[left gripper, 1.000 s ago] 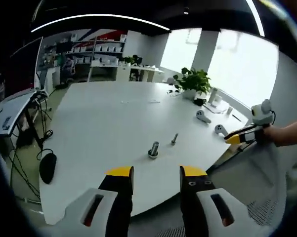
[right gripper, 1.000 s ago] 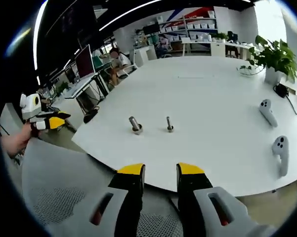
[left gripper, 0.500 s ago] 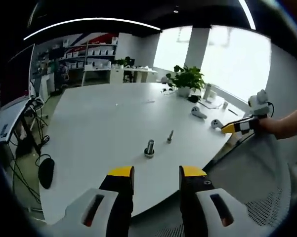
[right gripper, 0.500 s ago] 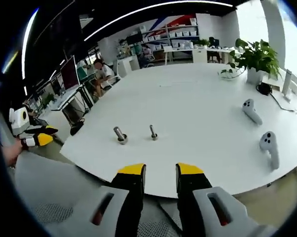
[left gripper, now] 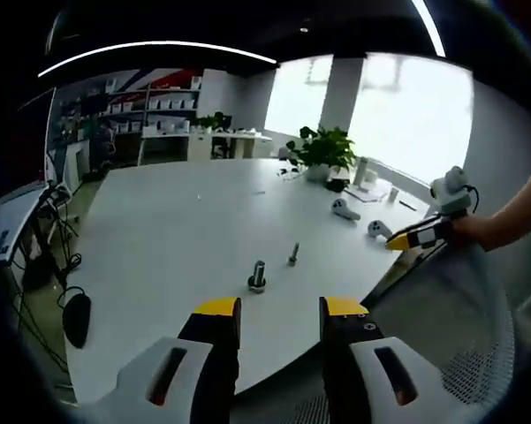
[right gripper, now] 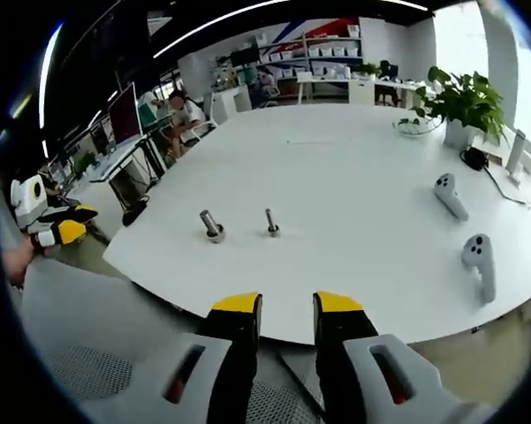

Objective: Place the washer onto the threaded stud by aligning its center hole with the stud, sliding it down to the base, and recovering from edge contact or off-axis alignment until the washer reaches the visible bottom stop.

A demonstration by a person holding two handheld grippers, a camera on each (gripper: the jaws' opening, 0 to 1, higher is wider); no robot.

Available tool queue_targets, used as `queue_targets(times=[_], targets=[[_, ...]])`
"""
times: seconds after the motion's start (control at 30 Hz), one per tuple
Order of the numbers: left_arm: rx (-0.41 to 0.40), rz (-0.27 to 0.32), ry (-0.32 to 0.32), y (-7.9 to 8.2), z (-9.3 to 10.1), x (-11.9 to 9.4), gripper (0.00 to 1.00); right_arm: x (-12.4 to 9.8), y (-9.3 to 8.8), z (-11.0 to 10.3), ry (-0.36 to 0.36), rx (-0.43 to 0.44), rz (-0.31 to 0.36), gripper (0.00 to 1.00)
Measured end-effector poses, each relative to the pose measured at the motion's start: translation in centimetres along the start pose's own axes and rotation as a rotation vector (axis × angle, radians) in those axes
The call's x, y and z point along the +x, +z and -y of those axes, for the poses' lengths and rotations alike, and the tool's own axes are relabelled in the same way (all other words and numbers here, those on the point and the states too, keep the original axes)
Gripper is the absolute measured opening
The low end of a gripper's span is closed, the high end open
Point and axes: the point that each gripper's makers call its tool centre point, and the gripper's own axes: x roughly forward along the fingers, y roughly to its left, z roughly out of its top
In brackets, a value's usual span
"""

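Two metal studs stand on the white table (left gripper: 177,221). The thicker stud (left gripper: 257,276) (right gripper: 212,226) rises from a wider round base, and a thin threaded stud (left gripper: 293,254) (right gripper: 271,223) stands just beside it. No separate washer can be made out at this size. My left gripper (left gripper: 281,309) hangs off the table's near edge, well short of the studs, open with nothing between its yellow-tipped jaws. My right gripper (right gripper: 287,305) is also back from the edge, open and empty. Each gripper shows in the other's view, held in a hand: the right gripper (left gripper: 415,237) and the left gripper (right gripper: 57,231).
Two white hand controllers (right gripper: 449,196) (right gripper: 479,261) lie on the table's right part, near a potted plant (right gripper: 464,102). A grey mesh chair seat (right gripper: 97,371) sits under the grippers. A person sits at a desk (right gripper: 187,115) behind the table.
Both views have shifted a little and the studs look slightly smaller and farther off. The studs stand where they were. Both pairs of jaws keep the same gap.
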Motion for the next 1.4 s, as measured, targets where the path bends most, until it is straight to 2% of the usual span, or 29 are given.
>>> queue_targets(times=[0.33, 0.47, 1.4], targets=[[-0.006, 0.002, -0.003, 0.08, 0.12, 0.12, 0.33, -0.17, 0.16, 0.37, -0.004, 0.017, 0.013, 0.25], [0.015, -0.026, -0.012, -0.32, 0.48, 0.38, 0.33, -0.15, -0.03, 0.48, -0.004, 0.017, 0.003, 0.25], [0.0, -0.007, 0.016, -0.17, -0.24, 0.05, 0.34, -0.02, -0.48, 0.55, -0.013, 0.019, -0.008, 0.24]])
